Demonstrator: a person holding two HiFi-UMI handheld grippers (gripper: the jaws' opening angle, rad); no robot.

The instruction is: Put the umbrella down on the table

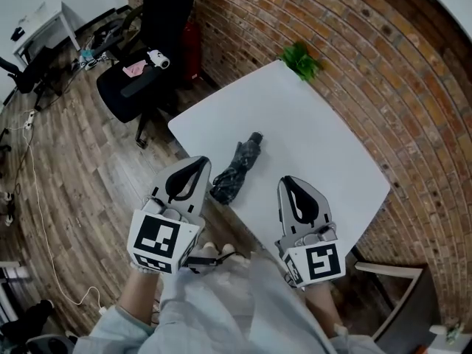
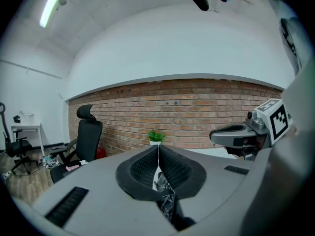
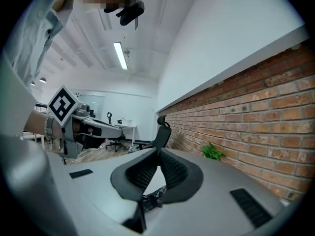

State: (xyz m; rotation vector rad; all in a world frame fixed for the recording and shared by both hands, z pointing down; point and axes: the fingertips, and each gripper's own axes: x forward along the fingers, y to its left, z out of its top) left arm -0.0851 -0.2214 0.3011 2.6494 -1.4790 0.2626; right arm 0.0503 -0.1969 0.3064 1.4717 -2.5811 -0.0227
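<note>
A folded dark patterned umbrella (image 1: 237,169) lies on the white table (image 1: 302,124), near its front-left edge. My left gripper (image 1: 198,161) hovers above the umbrella's near end, jaws shut with nothing between them. In the left gripper view the umbrella (image 2: 165,193) shows below the closed left gripper (image 2: 158,147). My right gripper (image 1: 287,181) hangs over the table to the umbrella's right, also shut and empty. The right gripper view shows the umbrella (image 3: 152,196) under the right gripper (image 3: 158,151).
A small green plant (image 1: 300,60) stands at the table's far corner by the brick wall (image 1: 383,57). A black office chair (image 1: 144,57) with small items on its seat stands on the wooden floor left of the table. A desk (image 1: 40,24) sits far left.
</note>
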